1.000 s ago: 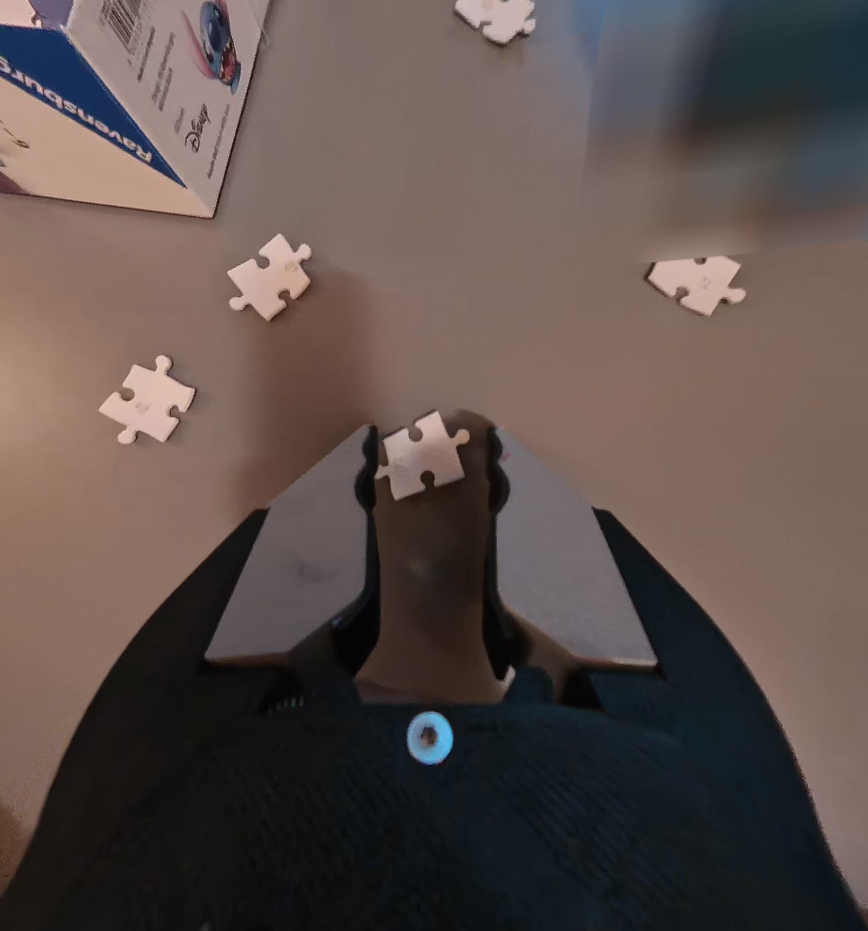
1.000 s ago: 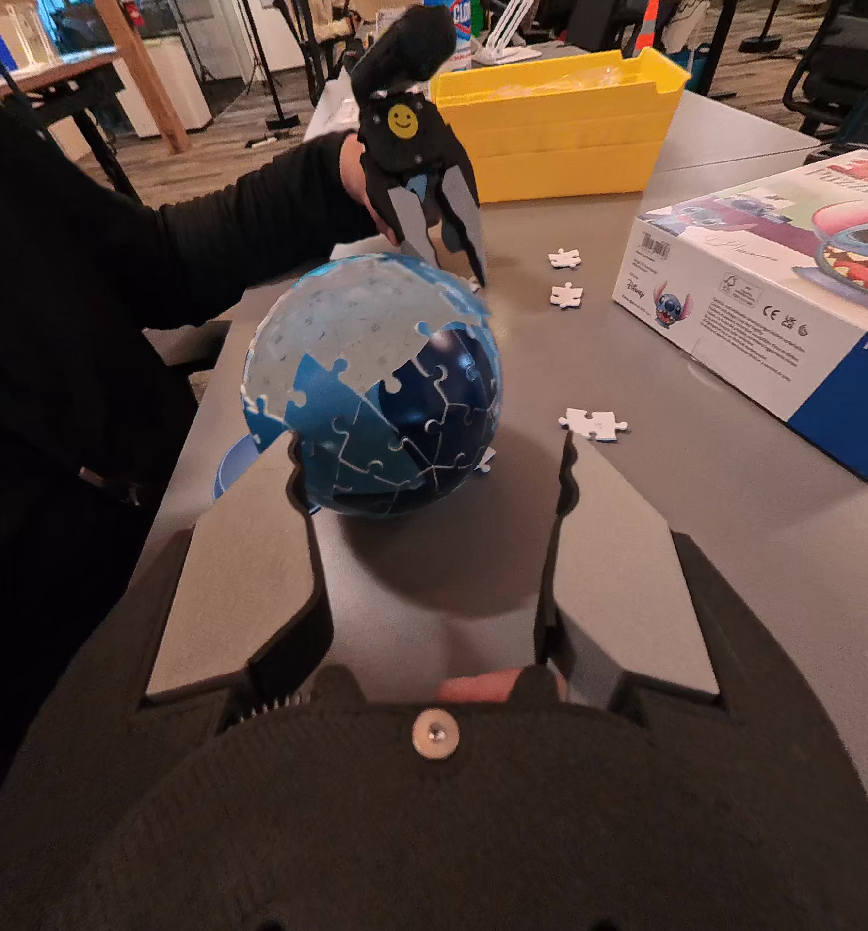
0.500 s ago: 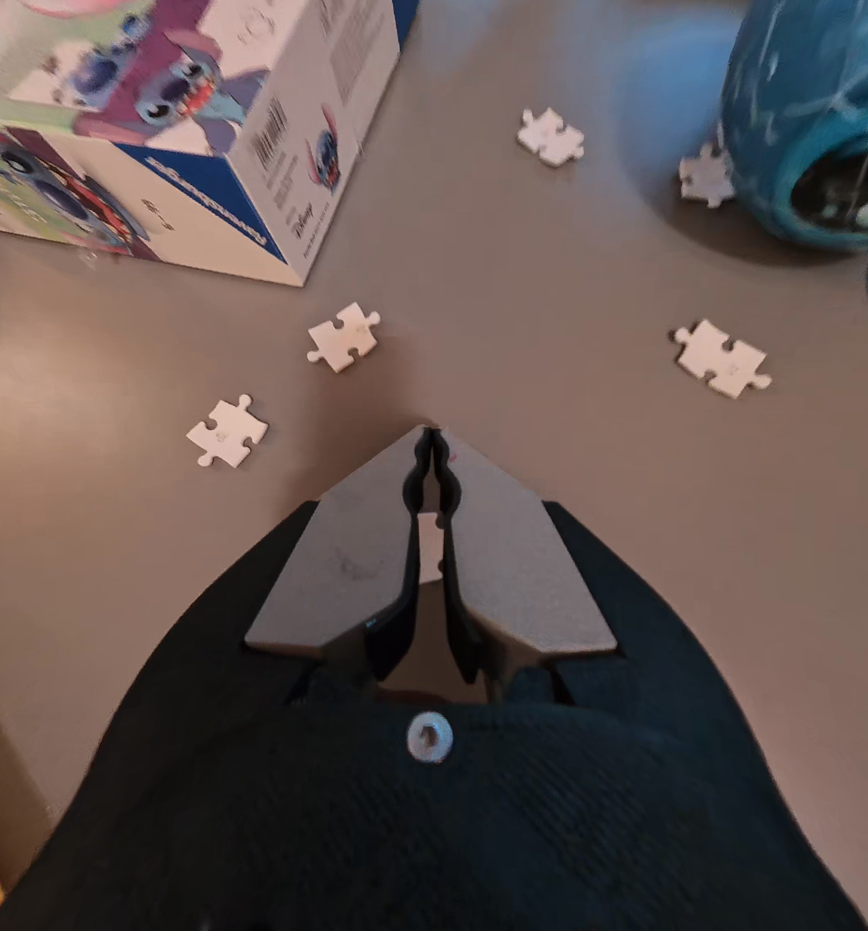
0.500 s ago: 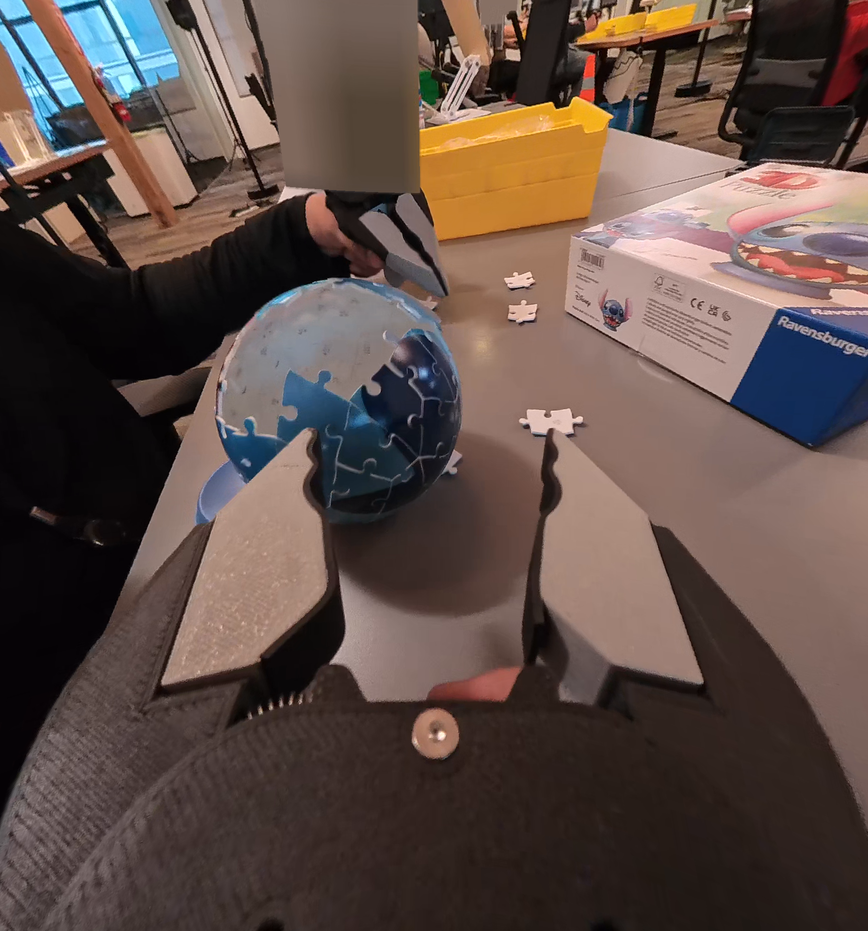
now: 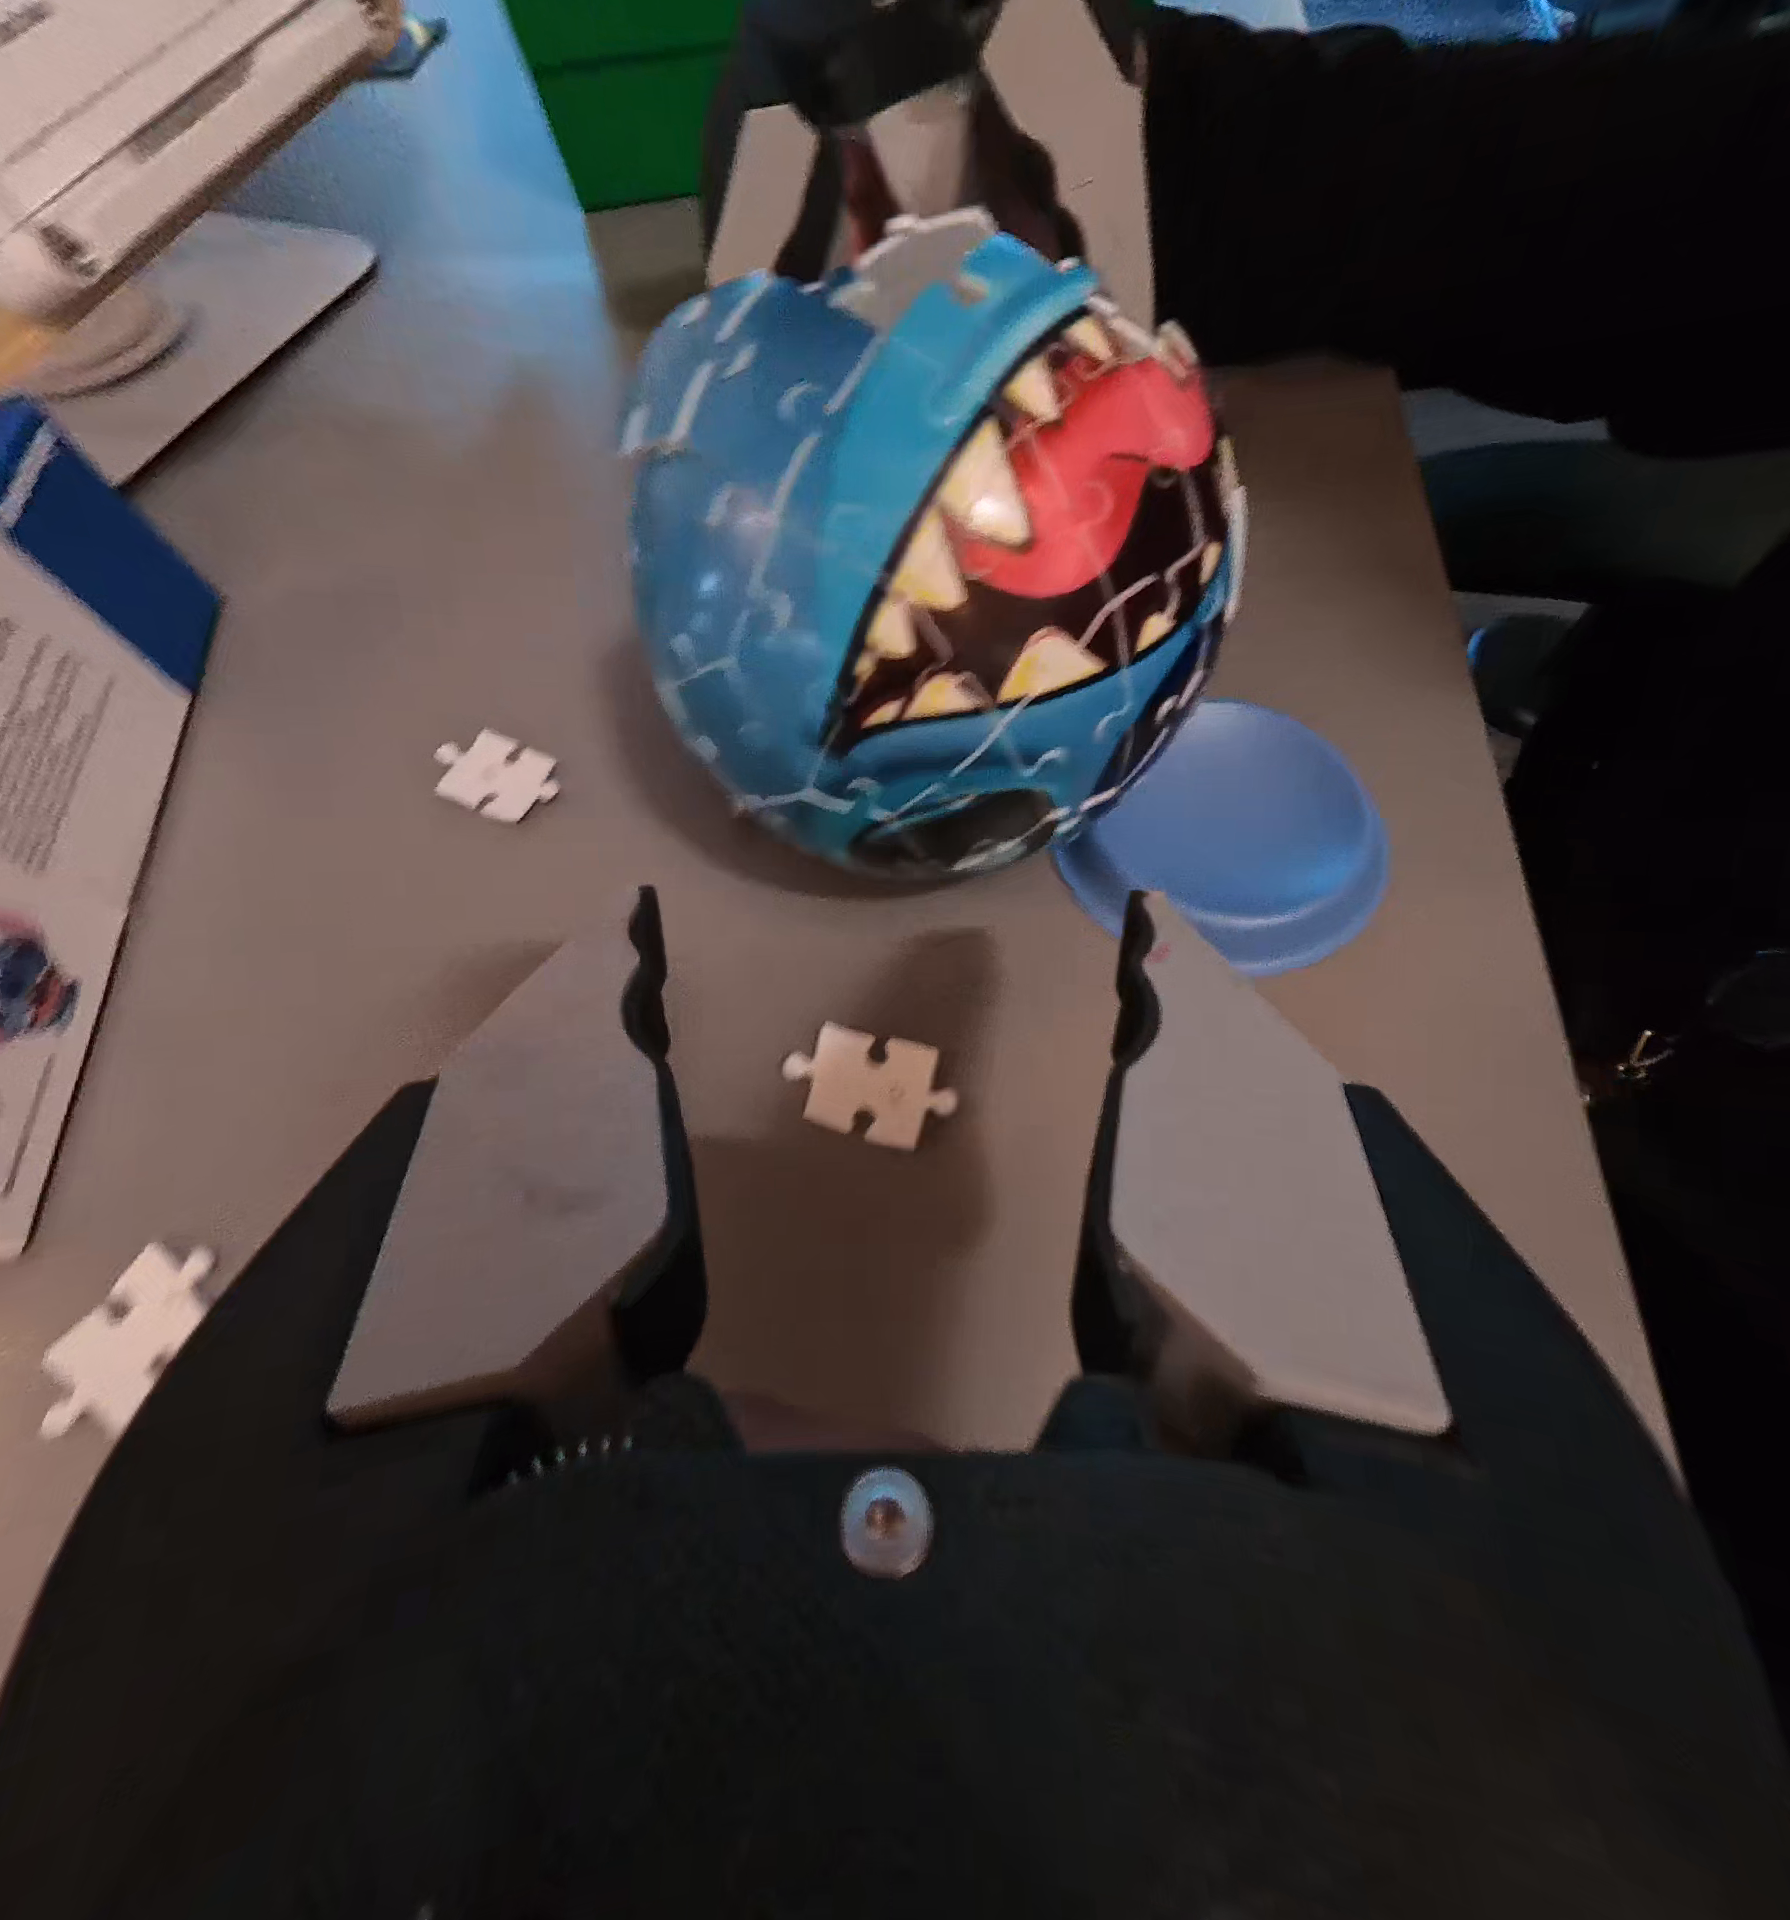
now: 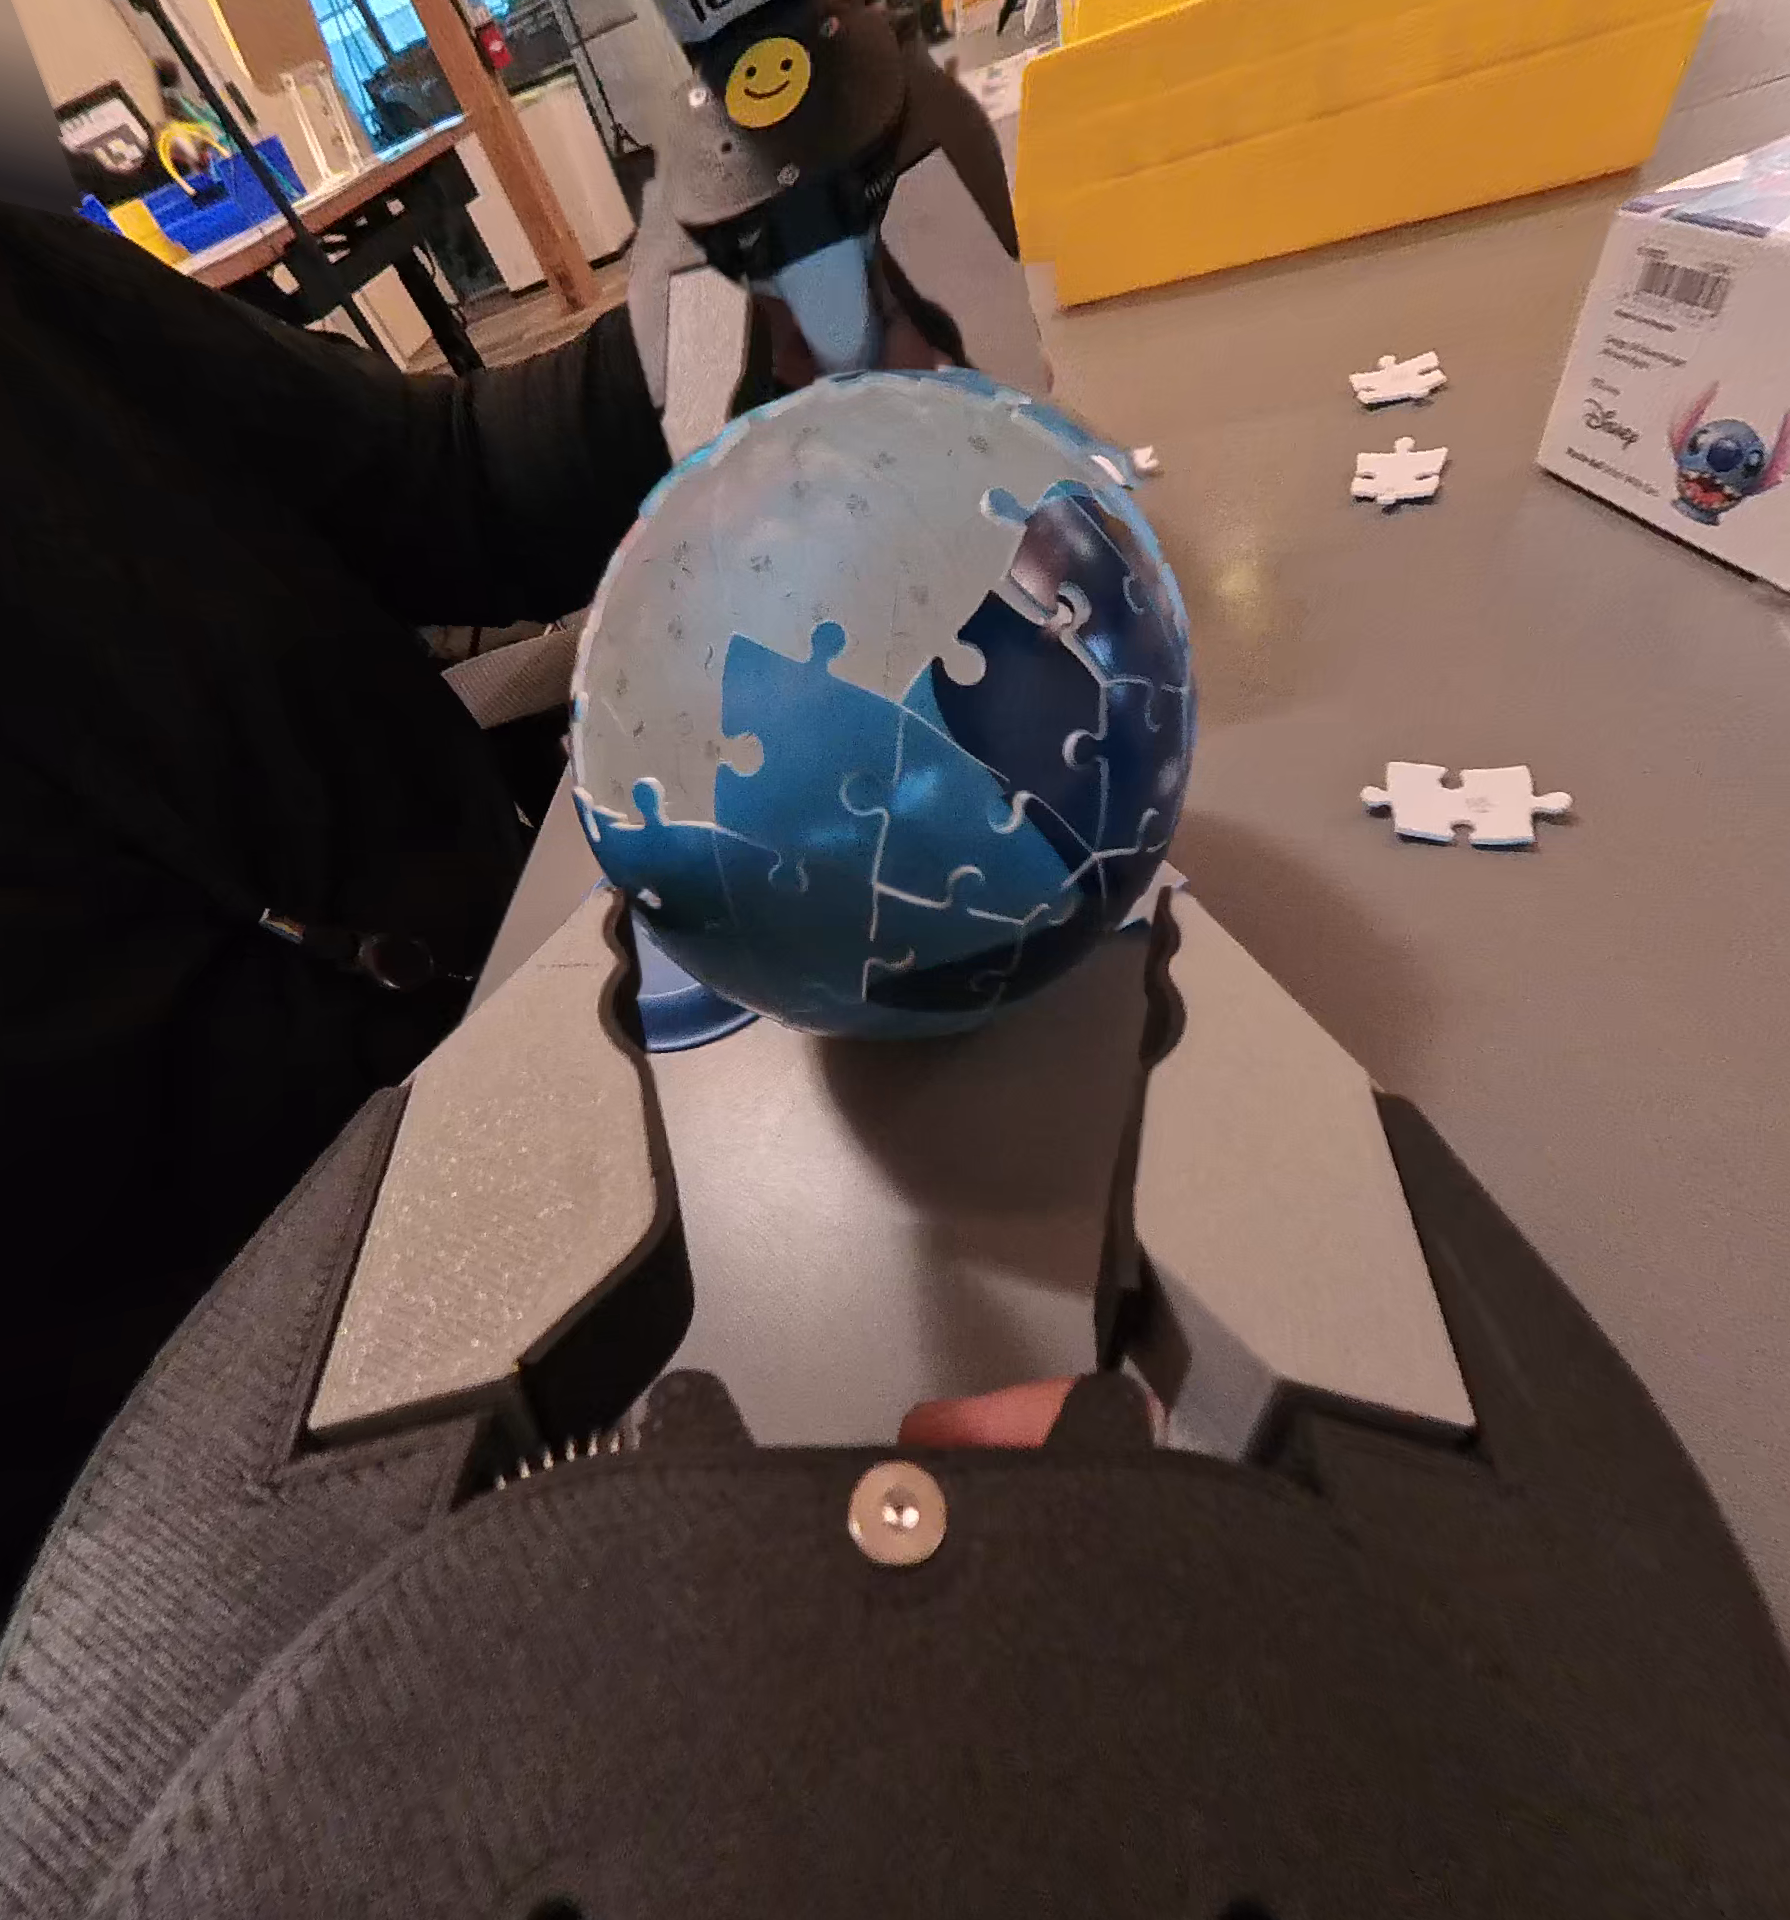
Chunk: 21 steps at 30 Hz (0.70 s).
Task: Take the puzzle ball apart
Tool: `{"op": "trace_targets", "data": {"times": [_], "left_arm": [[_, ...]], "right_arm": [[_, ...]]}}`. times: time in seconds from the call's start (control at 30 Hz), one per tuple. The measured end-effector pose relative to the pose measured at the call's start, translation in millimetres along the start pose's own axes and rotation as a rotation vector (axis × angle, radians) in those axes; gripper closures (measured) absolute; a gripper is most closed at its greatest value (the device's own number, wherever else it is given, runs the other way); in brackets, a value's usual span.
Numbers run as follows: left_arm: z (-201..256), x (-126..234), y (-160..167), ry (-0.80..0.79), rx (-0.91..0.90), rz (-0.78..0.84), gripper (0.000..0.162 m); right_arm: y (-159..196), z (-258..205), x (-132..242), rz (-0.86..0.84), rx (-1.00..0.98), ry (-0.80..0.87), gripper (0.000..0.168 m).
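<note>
Puzzle ball (image 6: 880, 717) sits on the grey bench (image 6: 1493, 1039), leaning against a blue dish-shaped stand (image 5: 1255, 842). Shell partly stripped: pale inner sphere exposed on one side, toothy mouth print intact on the other (image 5: 1036, 540). Loose white pieces (image 5: 870, 1081) scattered around, puzzle box (image 6: 1722, 436) and yellow bin (image 6: 1338, 135) further off. Left gripper (image 5: 886, 940) jaws now wide and empty; half a second ago nearly closed. Right gripper (image 6: 891, 925) jaws wide, flanking the ball's base, closer than before.
</note>
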<state>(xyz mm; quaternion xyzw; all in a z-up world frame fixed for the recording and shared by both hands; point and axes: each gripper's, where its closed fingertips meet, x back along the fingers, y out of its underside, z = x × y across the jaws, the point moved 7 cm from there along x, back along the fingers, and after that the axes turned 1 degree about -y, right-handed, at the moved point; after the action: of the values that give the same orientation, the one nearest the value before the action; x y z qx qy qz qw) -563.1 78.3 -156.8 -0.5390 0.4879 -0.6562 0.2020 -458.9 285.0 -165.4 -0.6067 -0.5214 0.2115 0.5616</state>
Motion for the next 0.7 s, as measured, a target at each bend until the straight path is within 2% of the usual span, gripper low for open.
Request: {"op": "trace_targets", "data": {"times": [0.2, 0.5, 0.7], "left_arm": [[9.0, -26.7, -10.7, 0.032, 0.004, 0.022, 0.074], [6.7, -27.5, -9.0, 0.011, 0.035, 0.054, 0.066], [6.3, -20.4, -11.0, -0.054, -0.129, 0.062, 0.066]], "right_arm": [[1.6, -6.5, -13.0, -0.032, 0.026, -0.005, 0.067], [-0.8, -5.4, -21.4, -0.038, 0.095, 0.064, 0.063], [-1.9, -8.9, -26.3, -0.072, 0.245, 0.158, 0.064]]}}
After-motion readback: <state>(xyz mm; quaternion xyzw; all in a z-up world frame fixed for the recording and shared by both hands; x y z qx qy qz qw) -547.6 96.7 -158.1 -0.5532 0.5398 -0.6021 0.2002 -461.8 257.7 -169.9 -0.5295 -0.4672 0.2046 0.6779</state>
